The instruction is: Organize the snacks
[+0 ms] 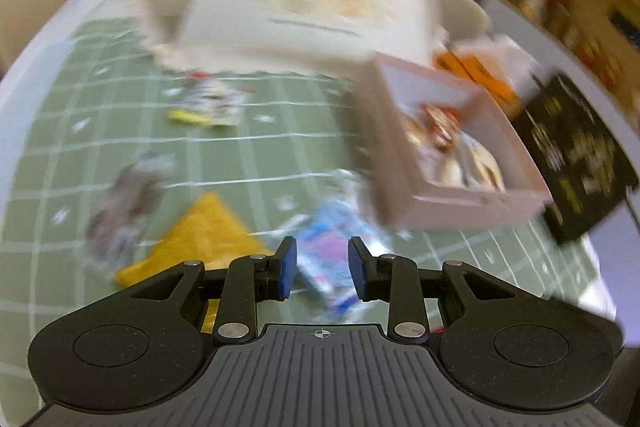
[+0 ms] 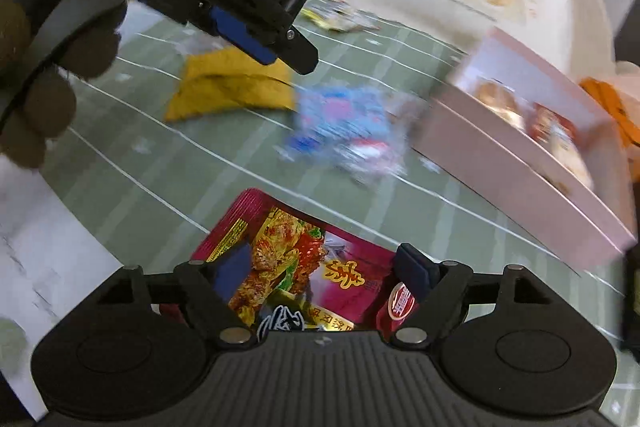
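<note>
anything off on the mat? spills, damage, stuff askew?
No spill or damage shows. Loose packets lie scattered at odd angles on the green mat: yellow packet, blue packet, red packet. The pink box sits skewed to the grid.

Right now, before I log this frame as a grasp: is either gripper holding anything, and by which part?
Nothing is held. The right gripper stands open over the red packet, and the left gripper is empty.
</note>
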Demonstrator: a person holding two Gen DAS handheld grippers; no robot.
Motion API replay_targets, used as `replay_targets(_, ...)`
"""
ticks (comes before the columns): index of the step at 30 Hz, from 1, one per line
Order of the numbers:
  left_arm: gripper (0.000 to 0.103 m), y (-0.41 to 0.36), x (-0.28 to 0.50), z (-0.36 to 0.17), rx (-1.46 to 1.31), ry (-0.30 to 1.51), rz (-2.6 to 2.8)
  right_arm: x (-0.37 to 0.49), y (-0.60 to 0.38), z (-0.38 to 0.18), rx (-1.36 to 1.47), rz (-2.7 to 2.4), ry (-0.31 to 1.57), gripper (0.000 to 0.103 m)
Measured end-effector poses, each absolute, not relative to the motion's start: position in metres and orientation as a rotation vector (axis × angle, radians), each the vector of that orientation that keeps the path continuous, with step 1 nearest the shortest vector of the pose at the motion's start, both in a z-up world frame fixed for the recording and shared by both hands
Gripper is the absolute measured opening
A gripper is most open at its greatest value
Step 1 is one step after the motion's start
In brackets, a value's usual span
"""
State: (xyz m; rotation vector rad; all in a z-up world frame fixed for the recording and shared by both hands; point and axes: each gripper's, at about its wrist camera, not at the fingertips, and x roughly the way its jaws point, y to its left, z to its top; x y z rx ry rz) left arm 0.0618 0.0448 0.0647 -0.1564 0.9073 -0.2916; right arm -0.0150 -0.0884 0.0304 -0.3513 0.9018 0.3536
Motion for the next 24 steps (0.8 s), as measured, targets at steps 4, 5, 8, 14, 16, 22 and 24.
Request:
replay_targets(4, 0.032, 0.009, 0.064, 0.056, -0.082, 0.935, -0.375, -0.008, -0.131, 0.035, -0.253, 0.228, 0.925, 0.080)
replay_targets(5, 0.032, 0.000, 0.065, 0.053, -0.054, 0.932, -0.382, -0.010, -0.140, 0.037, -0.215, 0.217, 0.928, 0.080)
replay_targets(8, 0.032, -0.023, 0.065, 0.050, 0.068, 0.895, -0.369, -0.007, -0.158, 0.042, -0.138, 0.175, 0.916, 0.080)
replay_targets(14, 0.040, -0.043, 0.069, 0.033, 0.325, 0.840, -0.307, 0.024, -0.167, 0.035, -0.021, 0.146, 0.926, 0.080)
replay_targets(16, 0.041, -0.029, 0.069, 0.032, 0.333, 0.848, -0.271, 0.030, -0.161, 0.033, -0.008, 0.159, 0.919, 0.080)
replay_targets(22, 0.047, 0.030, 0.079, 0.032, 0.271, 0.883, -0.169, 0.057, -0.121, 0.028, 0.070, 0.204, 0.882, 0.080)
replay_targets(24, 0.047, 0.052, 0.086, 0.037, 0.185, 0.896, -0.157, 0.068, -0.104, 0.024, 0.100, 0.198, 0.883, 0.077)
